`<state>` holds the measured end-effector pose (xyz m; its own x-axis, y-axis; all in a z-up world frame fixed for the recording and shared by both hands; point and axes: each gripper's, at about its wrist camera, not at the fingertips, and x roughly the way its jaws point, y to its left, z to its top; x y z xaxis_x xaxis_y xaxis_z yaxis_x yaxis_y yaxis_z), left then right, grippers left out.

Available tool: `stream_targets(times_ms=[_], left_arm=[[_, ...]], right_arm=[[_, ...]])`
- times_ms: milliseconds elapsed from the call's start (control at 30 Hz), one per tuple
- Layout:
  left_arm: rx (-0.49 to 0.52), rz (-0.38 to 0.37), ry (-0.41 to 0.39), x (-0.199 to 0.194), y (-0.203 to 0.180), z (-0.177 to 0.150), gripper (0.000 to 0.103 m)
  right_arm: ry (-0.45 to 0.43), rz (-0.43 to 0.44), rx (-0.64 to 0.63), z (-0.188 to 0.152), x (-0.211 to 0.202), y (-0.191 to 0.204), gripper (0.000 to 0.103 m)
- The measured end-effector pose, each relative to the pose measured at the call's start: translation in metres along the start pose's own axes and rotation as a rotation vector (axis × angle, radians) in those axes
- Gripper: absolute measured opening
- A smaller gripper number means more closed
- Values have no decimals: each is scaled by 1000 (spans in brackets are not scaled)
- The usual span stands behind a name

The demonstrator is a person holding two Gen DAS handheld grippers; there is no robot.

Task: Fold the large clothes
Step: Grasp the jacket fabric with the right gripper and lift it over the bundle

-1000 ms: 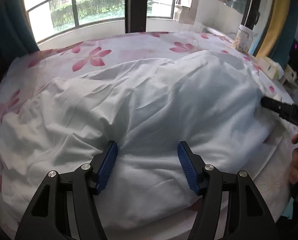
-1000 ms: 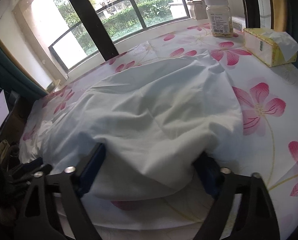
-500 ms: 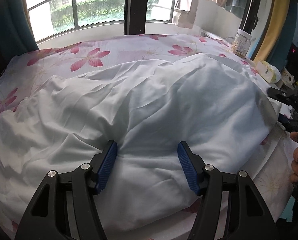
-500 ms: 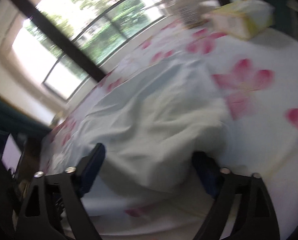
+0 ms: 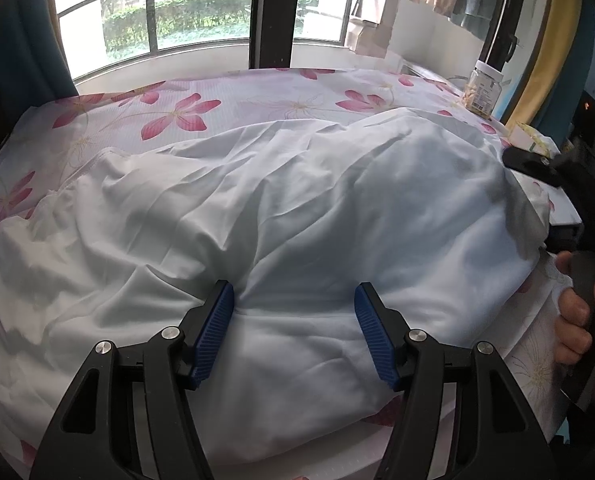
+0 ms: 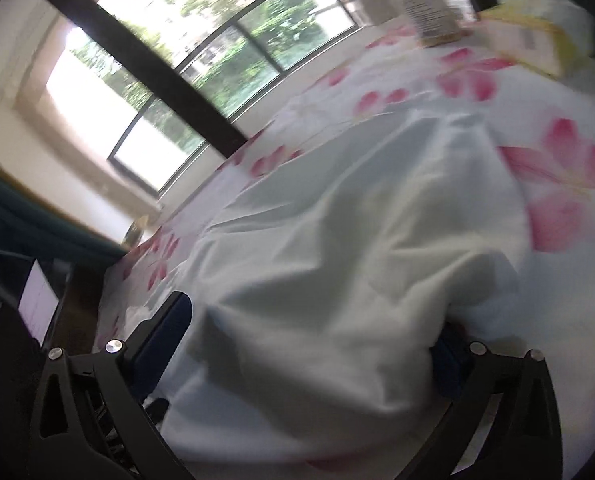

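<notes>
A large white garment [image 5: 297,208] lies rumpled on a bed sheet printed with pink flowers [image 5: 185,116]. My left gripper [image 5: 295,314] is open, its blue pads [image 5: 217,312] set wide apart and pushed down into the cloth near its front edge. In the right wrist view my right gripper [image 6: 309,344] has its jaws opening, with a fold of the same garment [image 6: 337,264] bulging between them and covering part of the right finger. From the left wrist view the right gripper [image 5: 537,164] shows at the garment's right edge, held by a hand [image 5: 577,316].
A jar [image 5: 483,90] and a yellow tissue box [image 5: 529,138] stand at the sheet's far right corner; the tissue box [image 6: 533,40] is also in the right wrist view. A window with a railing [image 5: 201,12] lies beyond. A lit screen [image 6: 37,304] stands at the left.
The right gripper's jaws have spread wider around the cloth and its view has rolled and blurred. The left gripper has kept still.
</notes>
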<state>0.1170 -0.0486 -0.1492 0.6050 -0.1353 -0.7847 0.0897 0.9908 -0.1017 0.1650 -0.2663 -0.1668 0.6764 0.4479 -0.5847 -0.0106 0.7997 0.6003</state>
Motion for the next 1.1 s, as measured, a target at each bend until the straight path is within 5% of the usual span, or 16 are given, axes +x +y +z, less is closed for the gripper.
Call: stream_targets(times_ms=[33,100,133,333,867,1100], left_arm=[[-1,0,0,0,0,0,66],[2,1,0,0,0,0,66],[4,2,1,0,0,0,66],[9,-4,1,0,-1,0,66],[-25,-96,-26,-4,10,1,66],[-87,-205,-97,-29,28,3,66]], right_arm=[[5,22,5,0,5,2,99],[16,22,-8,-1,12,7,77],[31,25,-12,-1,18,8,55],[40,46,-45,-2,23,15,20],[-91,-116,-497,-7,-6,144,15],[-97,-183,-652,-31,5,191,15]])
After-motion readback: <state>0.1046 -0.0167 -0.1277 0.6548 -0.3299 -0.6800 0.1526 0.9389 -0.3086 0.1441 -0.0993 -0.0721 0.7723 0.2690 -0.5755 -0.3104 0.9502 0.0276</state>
